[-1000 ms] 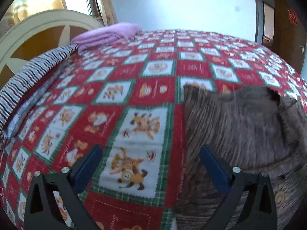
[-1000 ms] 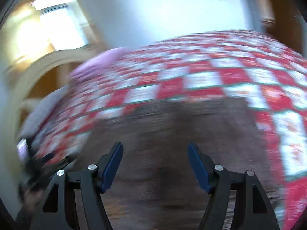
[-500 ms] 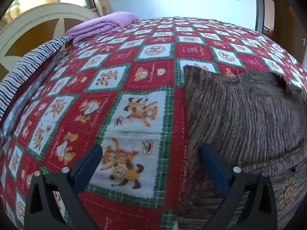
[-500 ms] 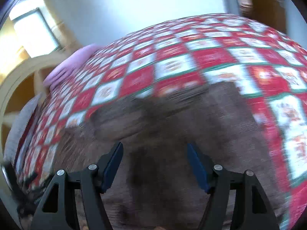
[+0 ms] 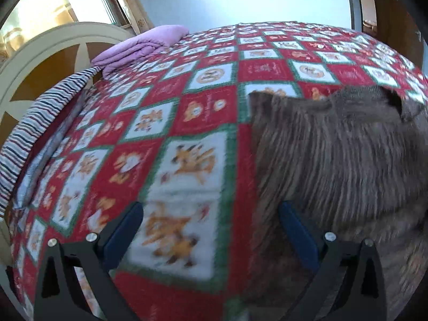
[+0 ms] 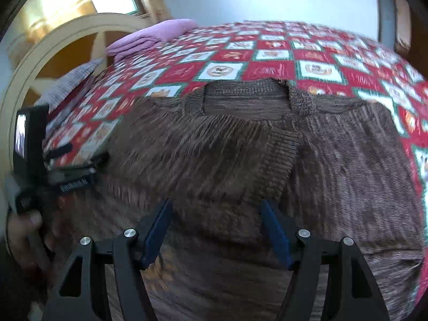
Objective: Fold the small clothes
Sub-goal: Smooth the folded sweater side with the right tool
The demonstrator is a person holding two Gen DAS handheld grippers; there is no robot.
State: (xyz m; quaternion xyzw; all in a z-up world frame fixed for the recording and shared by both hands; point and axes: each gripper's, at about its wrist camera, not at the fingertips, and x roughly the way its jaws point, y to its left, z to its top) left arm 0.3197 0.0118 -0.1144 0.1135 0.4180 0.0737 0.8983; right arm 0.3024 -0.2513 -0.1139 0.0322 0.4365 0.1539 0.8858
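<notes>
A brown ribbed knit sweater (image 6: 240, 155) lies spread on a red, white and green checked bedspread (image 6: 270, 64), collar at the far side, one sleeve cuff folded onto its middle. My right gripper (image 6: 215, 214) hangs open just over the sweater's middle, nothing between its blue pads. In the left wrist view the sweater (image 5: 334, 155) fills the right side; my left gripper (image 5: 211, 219) stands open across its left edge, one pad over the bedspread (image 5: 187, 165), the other over the knit. A hand holds the left gripper's body (image 6: 40, 176) at the far left of the right wrist view.
A folded purple blanket (image 5: 141, 46) and a striped pillow (image 5: 40, 112) lie by the cream headboard (image 5: 53, 42) at the far left. A window is behind it, a wooden door at the far right. The bedspread stretches beyond the sweater.
Both grippers have sunk closer to the bed. The right wrist view swung so the collar and folded cuff now show, and the left gripper appears at its left edge. Both stay open.
</notes>
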